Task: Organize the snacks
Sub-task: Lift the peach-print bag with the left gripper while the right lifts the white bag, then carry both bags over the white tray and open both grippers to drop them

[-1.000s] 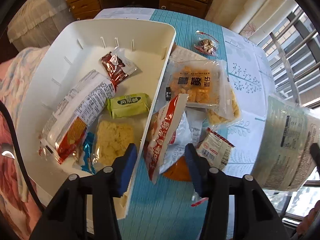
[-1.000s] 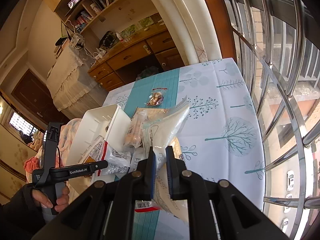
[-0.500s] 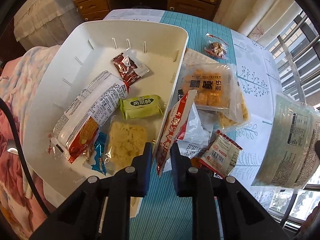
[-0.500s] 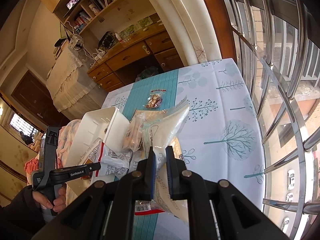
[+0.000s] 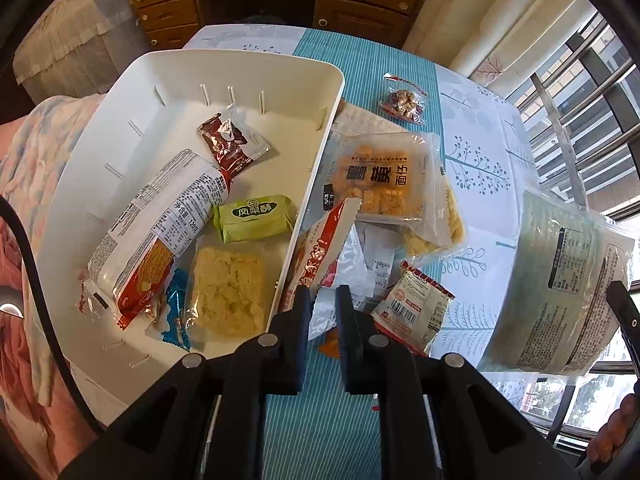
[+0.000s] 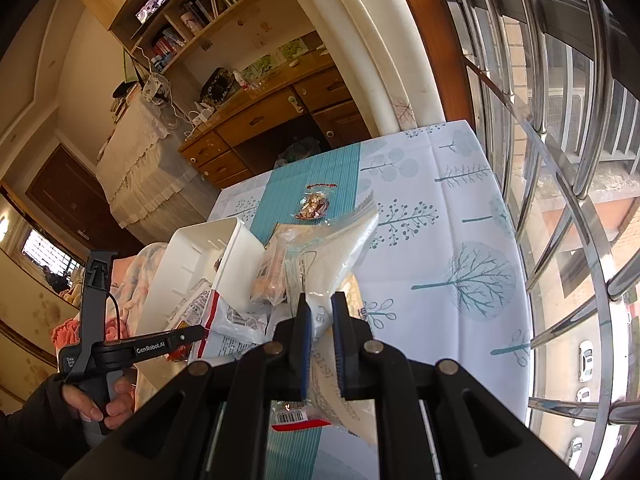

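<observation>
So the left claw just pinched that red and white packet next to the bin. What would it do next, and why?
Probably lift the red and white packet and carry it left over the rim of the white bin. The left gripper, whose jaws have just been closing, now pinches the packet's lower edge, and other snacks already lie inside that bin.

Wooden desk [image 6: 276,112] below a bookshelf [image 6: 192,12]; barred window [image 6: 568,128] beside the tree-print tablecloth [image 6: 460,248].

Far half of white plastic bin [image 5: 132,92] lay bare; near half packed with wrappers. Loose packets [image 5: 384,184] crowded table beside bin wall. Tree-print tablecloth [image 6: 460,240] toward window stood open.
</observation>
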